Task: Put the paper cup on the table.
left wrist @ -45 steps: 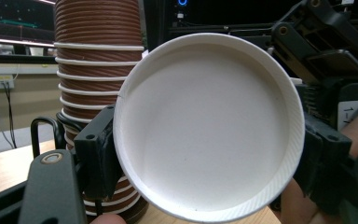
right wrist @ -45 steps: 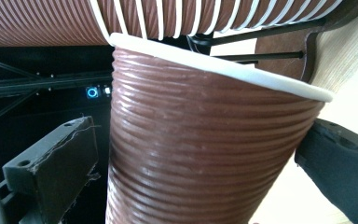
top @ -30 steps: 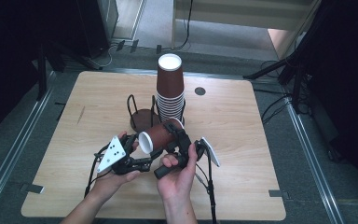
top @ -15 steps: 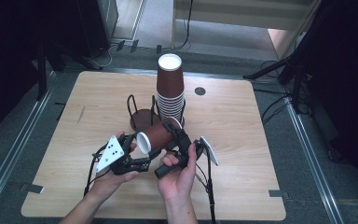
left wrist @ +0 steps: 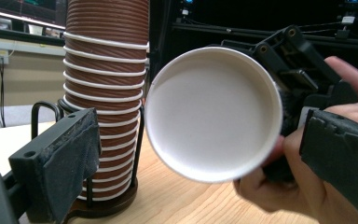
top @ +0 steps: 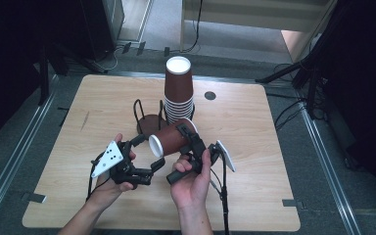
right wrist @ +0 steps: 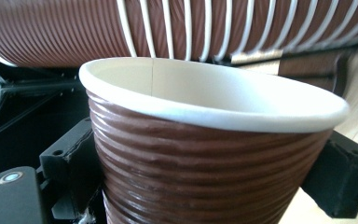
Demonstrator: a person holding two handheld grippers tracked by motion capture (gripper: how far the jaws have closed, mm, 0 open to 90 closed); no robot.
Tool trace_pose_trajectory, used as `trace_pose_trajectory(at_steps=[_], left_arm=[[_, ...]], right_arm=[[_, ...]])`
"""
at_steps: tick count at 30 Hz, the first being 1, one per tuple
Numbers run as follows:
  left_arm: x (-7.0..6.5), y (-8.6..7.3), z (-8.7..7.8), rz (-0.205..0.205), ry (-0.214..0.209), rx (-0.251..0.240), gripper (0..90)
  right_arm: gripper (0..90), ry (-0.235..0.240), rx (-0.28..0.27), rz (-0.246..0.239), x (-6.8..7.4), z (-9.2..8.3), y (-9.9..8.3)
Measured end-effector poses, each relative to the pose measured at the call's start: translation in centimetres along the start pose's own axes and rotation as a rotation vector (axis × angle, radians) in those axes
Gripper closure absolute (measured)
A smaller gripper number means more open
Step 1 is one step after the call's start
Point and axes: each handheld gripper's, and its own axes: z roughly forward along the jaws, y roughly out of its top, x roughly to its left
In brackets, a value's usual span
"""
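Right hand-held gripper (top: 186, 136) of mine has just been closing and now pinches the ribbed brown paper cup (top: 170, 141) by its sides, holding it tipped over in the air just in front of the cup stack (top: 178, 95), white mouth facing the left hand-held gripper (top: 147, 154). That left one has just been opening; its jaws are spread wide with nothing pressed between them, just beside the cup's rim. Stack sits upside down in a black wire holder (top: 143, 117) on the desk (top: 254, 147).
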Motion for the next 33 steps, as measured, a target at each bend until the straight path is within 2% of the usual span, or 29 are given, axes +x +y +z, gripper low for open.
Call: trace_pose_trajectory(at_steps=[1, 3, 10, 13, 16, 20, 24, 28, 32, 33], left_arm=[[0.0, 0.0, 0.0, -0.002, 0.002, 0.002, 0.0], [0.0, 0.0, 0.0, -0.005, 0.001, 0.007, 0.0], [0.2, 0.0, -0.3, -0.010, 0.015, 0.021, 0.0], [0.4, -0.1, -0.6, -0.011, 0.025, 0.025, 0.0], [0.7, -0.3, -1.0, -0.010, 0.040, 0.035, 0.0], [1.2, -0.5, -1.6, -0.014, 0.061, 0.045, 0.0], [1.9, -0.7, -2.2, -0.018, 0.106, 0.056, 0.0], [2.4, -1.0, -2.9, -0.020, 0.133, 0.061, 0.0], [3.0, -1.4, -3.8, -0.019, 0.161, 0.076, 0.0], [3.2, -1.5, -4.0, -0.019, 0.168, 0.080, 0.0]], right_arm=[[11.6, 0.011, -0.026, -0.034, 0.4, -0.3, 0.1], [11.6, 0.021, -0.032, -0.050, 0.5, -0.4, 0.2], [11.7, 0.001, -0.094, -0.137, 0.9, -1.0, 0.9], [11.7, -0.003, -0.133, -0.212, 1.3, -1.4, 1.1], [11.7, -0.020, -0.154, -0.280, 1.7, -1.5, 1.3], [11.7, -0.049, -0.178, -0.346, 1.9, -1.8, 1.5], [11.7, -0.083, -0.205, -0.419, 1.7, -1.9, 1.9], [11.7, -0.120, -0.222, -0.476, 1.6, -2.0, 2.3], [11.7, -0.152, -0.234, -0.549, 1.5, -2.1, 2.5], [11.7, -0.154, -0.245, -0.583, 1.5, -2.1, 2.7]])
